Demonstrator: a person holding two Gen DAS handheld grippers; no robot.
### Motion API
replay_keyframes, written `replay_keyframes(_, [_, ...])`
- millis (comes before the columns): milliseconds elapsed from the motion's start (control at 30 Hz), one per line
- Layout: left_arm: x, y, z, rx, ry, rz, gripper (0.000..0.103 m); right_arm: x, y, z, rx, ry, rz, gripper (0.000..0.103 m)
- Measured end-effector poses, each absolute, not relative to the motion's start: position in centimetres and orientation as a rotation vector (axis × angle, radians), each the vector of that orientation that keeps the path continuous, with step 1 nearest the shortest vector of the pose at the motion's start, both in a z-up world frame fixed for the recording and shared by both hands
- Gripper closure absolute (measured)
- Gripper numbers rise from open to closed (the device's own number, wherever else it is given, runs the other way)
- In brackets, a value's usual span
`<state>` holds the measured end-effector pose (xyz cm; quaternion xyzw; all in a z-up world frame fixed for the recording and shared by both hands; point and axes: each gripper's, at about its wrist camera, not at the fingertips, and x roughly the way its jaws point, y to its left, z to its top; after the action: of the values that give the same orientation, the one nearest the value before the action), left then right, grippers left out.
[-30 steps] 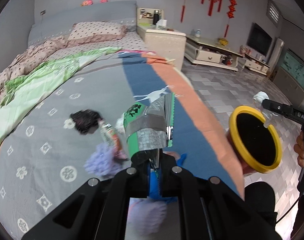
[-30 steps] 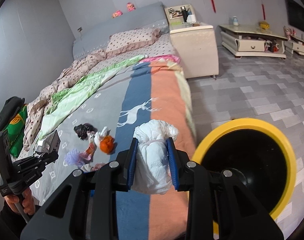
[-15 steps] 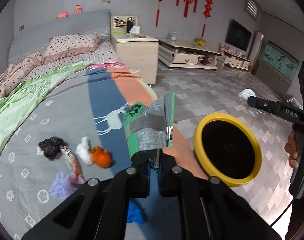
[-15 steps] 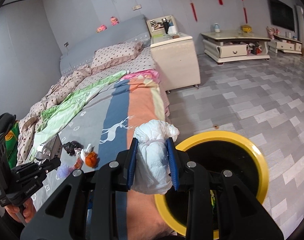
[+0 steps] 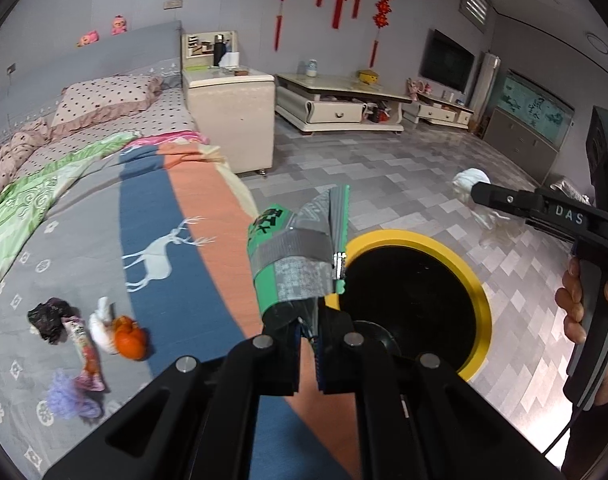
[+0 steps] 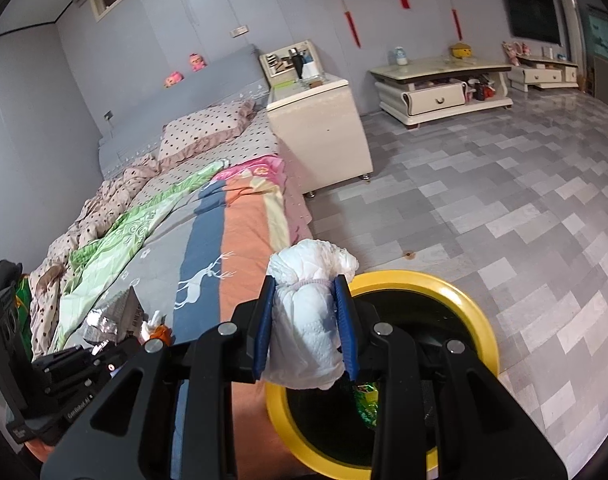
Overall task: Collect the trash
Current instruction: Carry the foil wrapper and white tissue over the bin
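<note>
Left wrist view: my left gripper has its jaws pinched nearly together on the bottom edge of a green and silver snack wrapper, which stands up from the fingers and leans over the near rim of the yellow-rimmed black bin. The bin stands on the tiled floor just beside the bed. To the right I see my right gripper from the side, a hand wrapped around its grip, with a white wad at its tip.

Right wrist view: the right gripper's jaws are narrow and clamped on both sides of that crumpled white tissue bundle, their blue pads pressing into it. The bundle hangs above the near rim of the bin, and inside the bin I can make out a green wrapper piece already lying there. The left gripper shows at the lower left with the silver side of its wrapper catching the light.

On the grey part of the bedspread more trash lies in a loose cluster: a black crumpled scrap, a long snack packet, a white tissue wad touching an orange peel, and a purple fuzzy clump nearest the camera.
</note>
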<state>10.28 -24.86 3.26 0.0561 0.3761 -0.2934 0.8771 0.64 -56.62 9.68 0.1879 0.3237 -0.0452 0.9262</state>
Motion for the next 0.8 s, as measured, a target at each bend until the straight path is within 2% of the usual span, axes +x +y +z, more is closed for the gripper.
replay_keyframes(400, [10.2, -32.1, 0.8, 0.158, 0.841, -0.694, 0.098, 0.8, -60.5, 7.4, 0.433, 0.687, -0.146, 0.075])
replay_keyframes(800, [10.9, -36.0, -2.1, 0.178, 0.908, -0.742, 0.098, 2.6, -63.1, 3.7, 0.471, 0.741, -0.189, 0.074])
